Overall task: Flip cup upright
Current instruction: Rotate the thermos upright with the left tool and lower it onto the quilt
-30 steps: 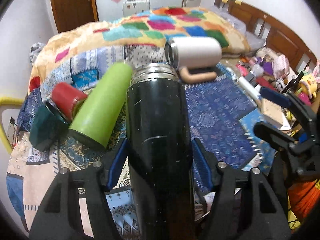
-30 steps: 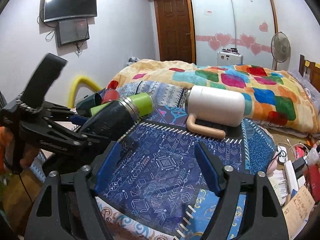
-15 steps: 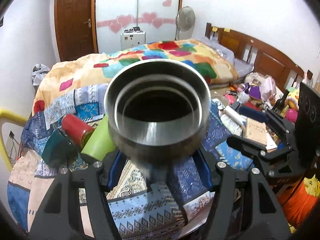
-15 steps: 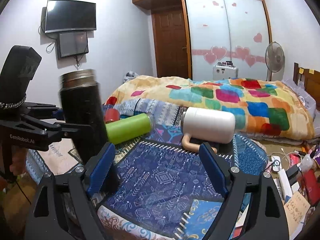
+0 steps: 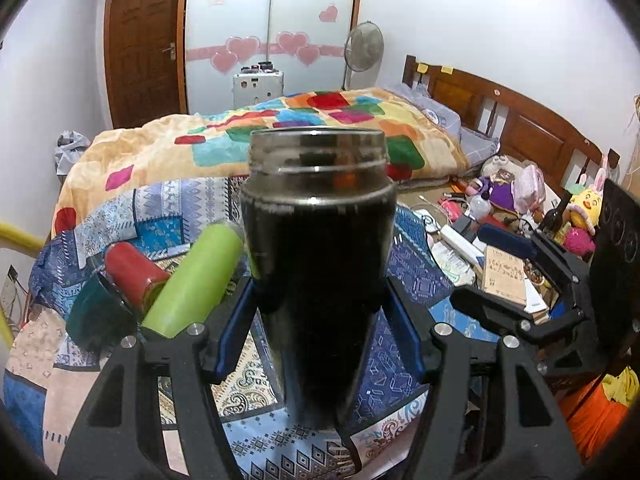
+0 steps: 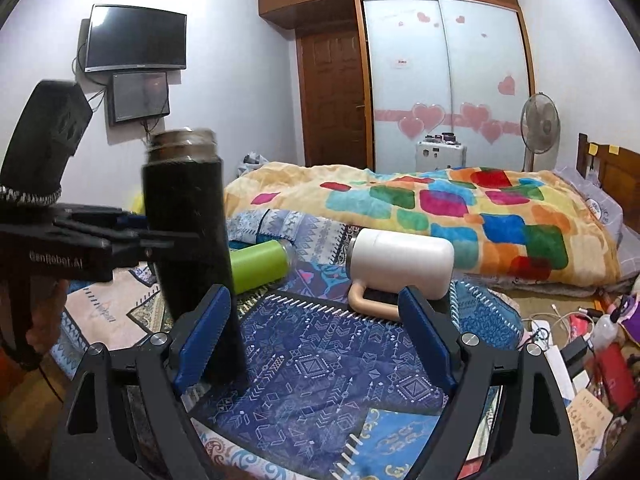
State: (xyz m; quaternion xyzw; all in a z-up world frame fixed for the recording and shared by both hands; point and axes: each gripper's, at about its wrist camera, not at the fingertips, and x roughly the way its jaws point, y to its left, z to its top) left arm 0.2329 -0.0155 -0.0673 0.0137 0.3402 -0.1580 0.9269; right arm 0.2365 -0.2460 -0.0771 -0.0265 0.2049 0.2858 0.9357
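Note:
A tall black flask-type cup with a steel rim stands upright between the blue pads of my left gripper, which is shut on it. In the right wrist view the same black cup stands upright at the left, its base on the blue patterned cloth, held at mid-height by my left gripper. My right gripper is open and empty, low over the cloth, to the right of the cup.
A green bottle, a red cup and a dark teal cup lie on their sides to the left. A white mug with a tan handle lies on its side behind. A quilted bed is beyond; clutter lies at right.
My left gripper has swung the black cup from lying flat, mouth away from me, through a tilt toward the camera, to standing upright on the cloth. My right gripper stayed open.

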